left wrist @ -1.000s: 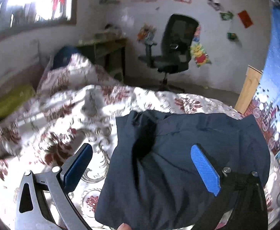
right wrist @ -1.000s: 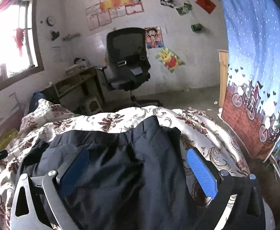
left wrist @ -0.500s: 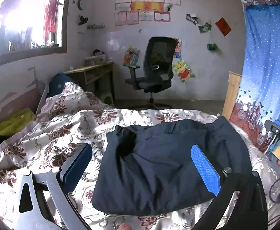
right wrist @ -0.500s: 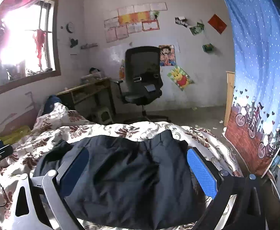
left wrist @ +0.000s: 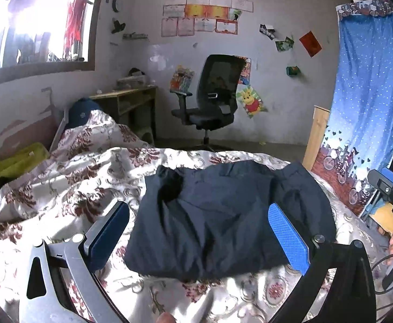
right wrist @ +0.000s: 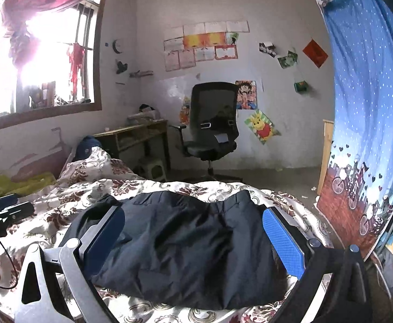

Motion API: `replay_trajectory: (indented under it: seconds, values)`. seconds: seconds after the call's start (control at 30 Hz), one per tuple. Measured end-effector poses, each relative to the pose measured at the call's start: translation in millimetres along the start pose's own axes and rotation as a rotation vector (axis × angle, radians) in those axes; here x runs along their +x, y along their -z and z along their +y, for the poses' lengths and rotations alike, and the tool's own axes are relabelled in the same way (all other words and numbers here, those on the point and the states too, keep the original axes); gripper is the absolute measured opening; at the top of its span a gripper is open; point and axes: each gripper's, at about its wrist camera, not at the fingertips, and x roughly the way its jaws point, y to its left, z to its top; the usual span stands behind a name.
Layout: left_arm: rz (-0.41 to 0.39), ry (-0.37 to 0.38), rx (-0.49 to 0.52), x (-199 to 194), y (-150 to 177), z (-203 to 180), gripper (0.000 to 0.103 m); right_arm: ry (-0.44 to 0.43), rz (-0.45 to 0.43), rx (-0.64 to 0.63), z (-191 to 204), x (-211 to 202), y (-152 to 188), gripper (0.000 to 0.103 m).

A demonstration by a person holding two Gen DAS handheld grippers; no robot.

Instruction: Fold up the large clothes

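A dark navy garment (left wrist: 223,215) lies folded in a compact bundle on the flowered bedspread (left wrist: 69,177); it also shows in the right wrist view (right wrist: 185,250). My left gripper (left wrist: 199,238) is open and empty, held back from the bundle's near edge. My right gripper (right wrist: 193,242) is open and empty, also held back over the near side of the bundle. The right gripper's body shows at the right edge of the left wrist view (left wrist: 390,188), and the left one at the left edge of the right wrist view (right wrist: 2,212).
The bedspread (right wrist: 61,207) covers the whole bed. A black office chair (left wrist: 209,99) and a wooden desk (left wrist: 126,102) stand by the far wall. A blue curtain (left wrist: 366,102) hangs at the right. A yellow-green cloth (left wrist: 10,161) lies at the left.
Both grippers have pulled back and tilted up from the garment, so more of the room and less of the bundle fills each view. The garment lies still.
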Motion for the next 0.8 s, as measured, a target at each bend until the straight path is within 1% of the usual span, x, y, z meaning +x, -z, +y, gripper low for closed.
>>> replay_trajectory:
  seconds: [0.2,0.3,0.47,0.53,0.57,0.63,0.73,0.8]
  values:
    - [-0.018,0.0,-0.011,-12,16,-7,0.101,-0.008,-0.019,-0.009,10,-15,10,0.103]
    - [-0.015,-0.001,0.001,-15,26,-8,0.101,-0.008,-0.02,-0.02,15,-23,19,0.103]
    - [-0.041,-0.029,0.005,-23,59,-10,0.101,-0.003,-0.015,-0.024,20,-33,35,0.103]
    - [-0.047,-0.029,0.026,-24,67,-11,0.101,0.009,-0.02,-0.034,23,-38,45,0.103]
    - [-0.056,-0.046,0.048,-25,70,-13,0.101,0.017,-0.015,-0.038,25,-40,50,0.103]
    - [-0.074,-0.072,0.055,-26,72,-12,0.101,0.018,-0.007,-0.045,27,-42,57,0.103]
    - [-0.074,-0.074,0.021,-25,77,-6,0.101,0.019,-0.001,-0.054,33,-44,72,0.103]
    - [-0.064,-0.076,0.021,-24,81,-6,0.101,0.028,0.0,-0.07,36,-44,83,0.103]
